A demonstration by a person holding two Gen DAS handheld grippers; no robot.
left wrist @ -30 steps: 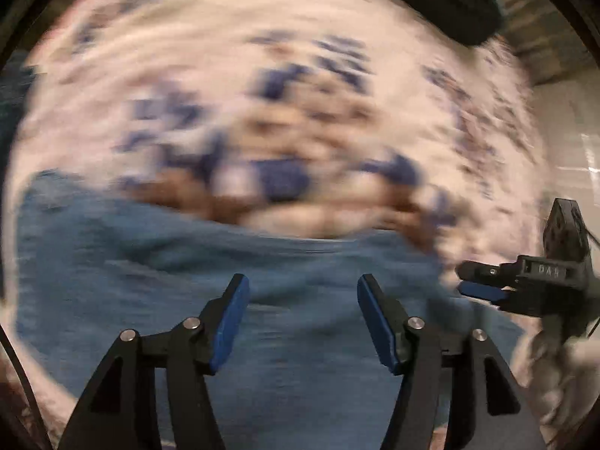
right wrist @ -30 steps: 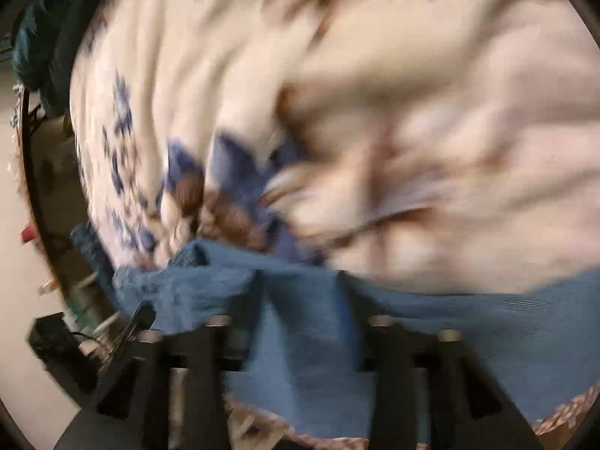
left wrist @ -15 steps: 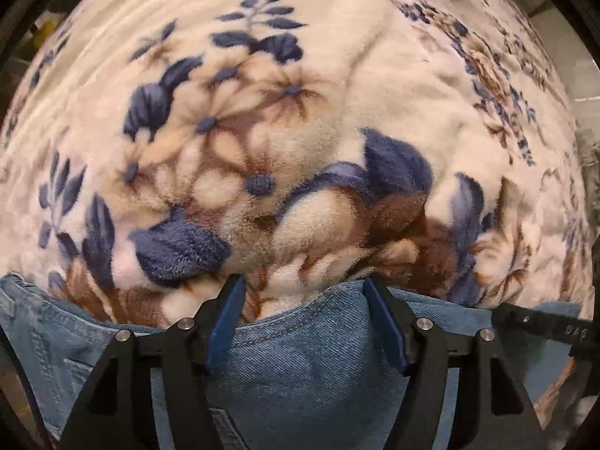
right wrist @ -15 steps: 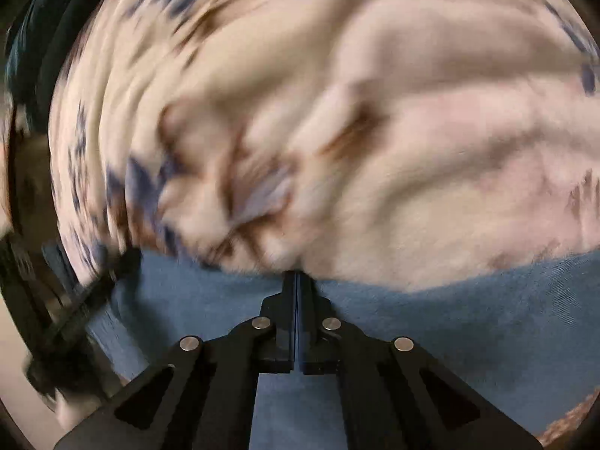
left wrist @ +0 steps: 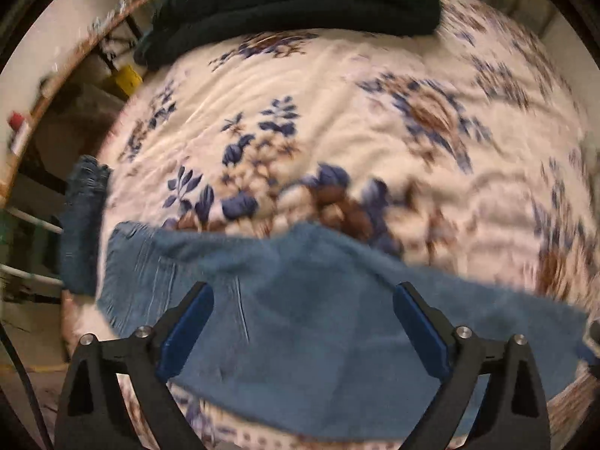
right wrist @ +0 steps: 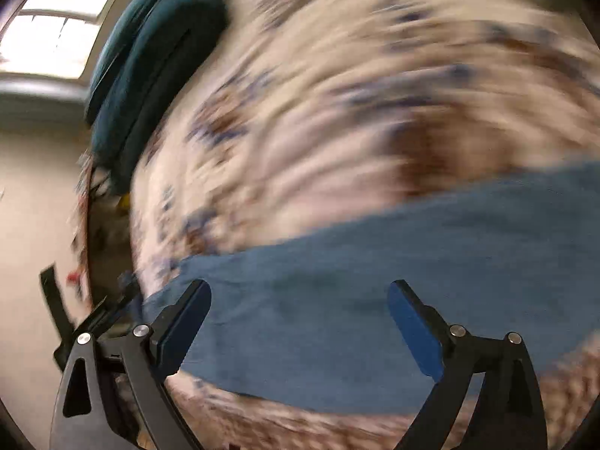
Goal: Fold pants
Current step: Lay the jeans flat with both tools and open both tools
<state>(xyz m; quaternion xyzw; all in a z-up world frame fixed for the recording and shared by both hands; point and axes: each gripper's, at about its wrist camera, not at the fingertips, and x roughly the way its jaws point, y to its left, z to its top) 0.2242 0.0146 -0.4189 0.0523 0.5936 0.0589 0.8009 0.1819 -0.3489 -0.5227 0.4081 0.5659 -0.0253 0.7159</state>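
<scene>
Blue denim pants [left wrist: 311, 311] lie in a long band across the near edge of a floral blanket [left wrist: 337, 123]; one leg end [left wrist: 84, 221] hangs over the bed's left side. My left gripper [left wrist: 302, 300] hovers above the denim, its jaws opening wide, nothing pinched between the blue pads. In the blurred right wrist view the same pants [right wrist: 375, 281] stretch under my right gripper [right wrist: 298, 296], whose jaws are also opening wide and stand clear of the cloth.
A dark teal folded blanket [left wrist: 300, 3] sits at the far end of the bed, also showing as the teal blanket [right wrist: 150, 67]. Left of the bed are a wooden rail [left wrist: 75, 60] and a yellow object [left wrist: 127, 78]. A bright window [right wrist: 56, 33] is at upper left.
Both grippers rose and pulled back from the pants. The right gripper went from shut to wide open; the left widened and let the waistband go. The denim now lies flat.
</scene>
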